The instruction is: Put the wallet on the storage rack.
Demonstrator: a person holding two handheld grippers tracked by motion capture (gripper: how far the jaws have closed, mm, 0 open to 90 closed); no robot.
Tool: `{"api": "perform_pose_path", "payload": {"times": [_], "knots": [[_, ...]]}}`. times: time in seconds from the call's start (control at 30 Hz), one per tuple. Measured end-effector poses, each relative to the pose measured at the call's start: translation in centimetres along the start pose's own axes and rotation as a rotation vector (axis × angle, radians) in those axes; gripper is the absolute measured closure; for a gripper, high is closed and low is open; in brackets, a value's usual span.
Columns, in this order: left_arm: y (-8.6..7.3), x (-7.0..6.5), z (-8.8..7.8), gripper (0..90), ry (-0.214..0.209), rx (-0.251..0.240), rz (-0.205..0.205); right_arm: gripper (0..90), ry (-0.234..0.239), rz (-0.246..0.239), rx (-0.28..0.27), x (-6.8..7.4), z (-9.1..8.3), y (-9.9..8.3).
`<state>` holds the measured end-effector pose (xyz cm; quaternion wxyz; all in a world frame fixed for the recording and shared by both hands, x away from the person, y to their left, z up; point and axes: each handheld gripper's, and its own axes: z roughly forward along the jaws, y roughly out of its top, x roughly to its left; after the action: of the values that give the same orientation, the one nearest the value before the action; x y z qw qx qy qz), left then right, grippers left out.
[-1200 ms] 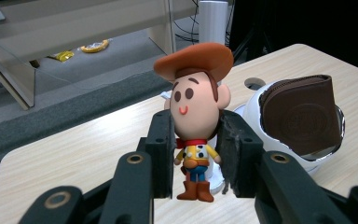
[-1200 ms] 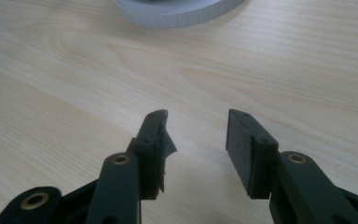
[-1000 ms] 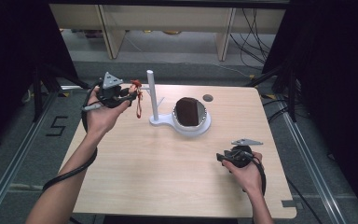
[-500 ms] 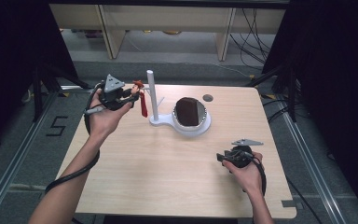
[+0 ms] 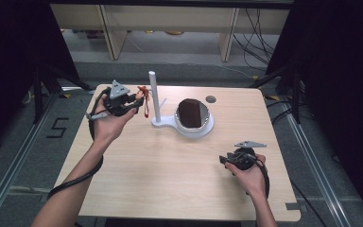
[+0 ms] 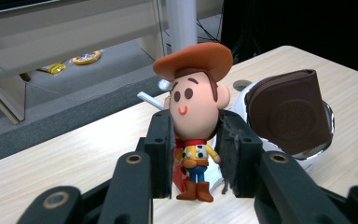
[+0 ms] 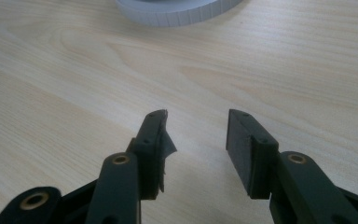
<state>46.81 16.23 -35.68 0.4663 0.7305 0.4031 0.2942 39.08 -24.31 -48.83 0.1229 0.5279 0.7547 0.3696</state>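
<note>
A small cowboy figure (image 6: 196, 100) with an orange hat stands upright between the jaws of my left gripper (image 6: 196, 135), whose pads press on its sides. In the high view the left gripper (image 5: 139, 100) is held above the table's far left with the figure (image 5: 145, 106), just left of a white post (image 5: 152, 94). The post's white stand (image 5: 163, 124) carries a round dish (image 5: 207, 126) holding a brown leather wallet (image 5: 191, 113) on edge. My right gripper (image 5: 224, 161) rests low at the near right, jaws apart, with nothing between them (image 7: 196, 126).
The light wooden table (image 5: 170, 175) has a round cable hole (image 5: 211, 99) at the far right of the stand. Shelving legs and cables stand on the floor behind the table. The white stand's edge (image 7: 177, 9) lies ahead of the right gripper.
The left gripper with the cowboy figure has edged slightly toward the white post. The right hand has not moved.
</note>
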Motion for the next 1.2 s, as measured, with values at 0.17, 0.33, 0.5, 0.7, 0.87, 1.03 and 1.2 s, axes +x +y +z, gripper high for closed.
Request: {"api": "perform_pose_path", "payload": {"times": [0.17,0.33,0.5,0.7,0.87,1.03,1.2], "knots": [[-0.6,-0.3,0.2,66.6,-0.004,0.006,-0.001,58.6,-0.001,-0.028,-0.008,-0.2,0.0,0.0],[-1.1,-0.6,0.3,66.6,-0.007,0.014,0.001,58.6,0.001,-0.001,-0.003,0.0,-0.1,0.0],[-1.6,-0.7,0.5,66.6,-0.009,0.027,0.003,58.4,0.001,0.0,-0.005,0.1,-0.1,0.0],[-2.1,-0.7,0.8,66.6,-0.007,0.04,0.001,58.4,-0.002,-0.009,-0.01,0.0,-0.1,0.0],[-2.4,-0.7,1.1,66.6,-0.008,0.05,0.0,58.4,-0.003,-0.013,-0.013,0.1,-0.1,0.0],[-2.7,-0.8,1.3,66.6,-0.008,0.054,0.0,58.4,0.002,-0.046,-0.024,-0.2,0.0,0.0],[-3.0,-0.8,1.6,66.6,-0.009,0.064,0.0,58.3,-0.01,-0.029,-0.012,-0.2,-0.2,0.0]]}}
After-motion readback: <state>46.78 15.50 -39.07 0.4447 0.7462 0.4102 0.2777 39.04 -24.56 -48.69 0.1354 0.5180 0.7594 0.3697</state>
